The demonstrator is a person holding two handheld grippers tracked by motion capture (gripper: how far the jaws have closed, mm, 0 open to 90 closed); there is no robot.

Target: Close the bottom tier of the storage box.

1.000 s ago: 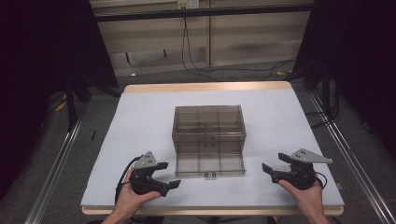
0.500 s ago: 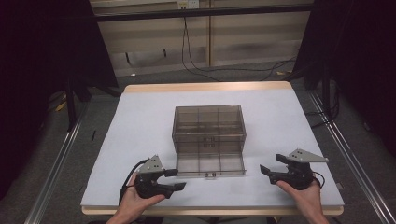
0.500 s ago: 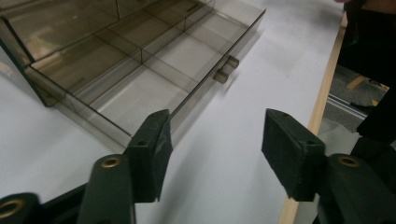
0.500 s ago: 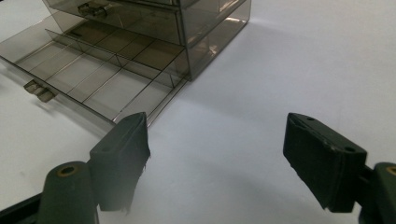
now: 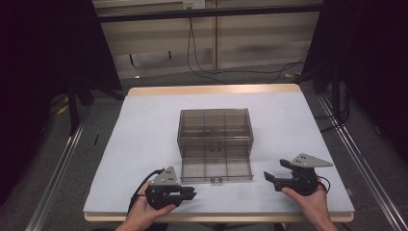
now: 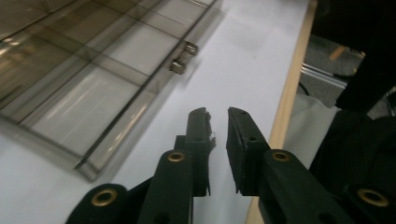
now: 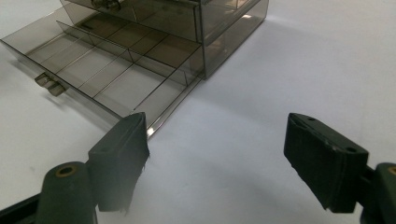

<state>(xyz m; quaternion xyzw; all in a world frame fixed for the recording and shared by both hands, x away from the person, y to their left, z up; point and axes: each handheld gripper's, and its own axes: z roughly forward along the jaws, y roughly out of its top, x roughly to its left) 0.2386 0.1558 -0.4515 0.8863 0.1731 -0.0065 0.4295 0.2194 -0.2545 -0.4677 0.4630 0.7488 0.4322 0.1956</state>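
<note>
A smoky clear drawer box (image 5: 215, 126) stands mid-table, its bottom drawer (image 5: 216, 168) pulled out toward me with empty compartments. My left gripper (image 5: 191, 195) lies near the front edge, just left of the drawer's front corner. Its jaws have just been closing and now stand almost together with nothing between them (image 6: 217, 114). The drawer's small handle (image 6: 183, 58) lies ahead of them. My right gripper (image 5: 273, 170) rests right of the drawer, jaws wide apart and empty (image 7: 217, 128), facing the drawer's corner (image 7: 154, 123).
The white table top (image 5: 144, 144) has a wooden rim (image 5: 211, 89) at the back. Black cables (image 5: 202, 67) trail on the floor behind. Metal rails (image 5: 57, 168) run along both sides of the table.
My left gripper has slid right toward the drawer's front and its jaws have come together. The right gripper has stayed where it was.
</note>
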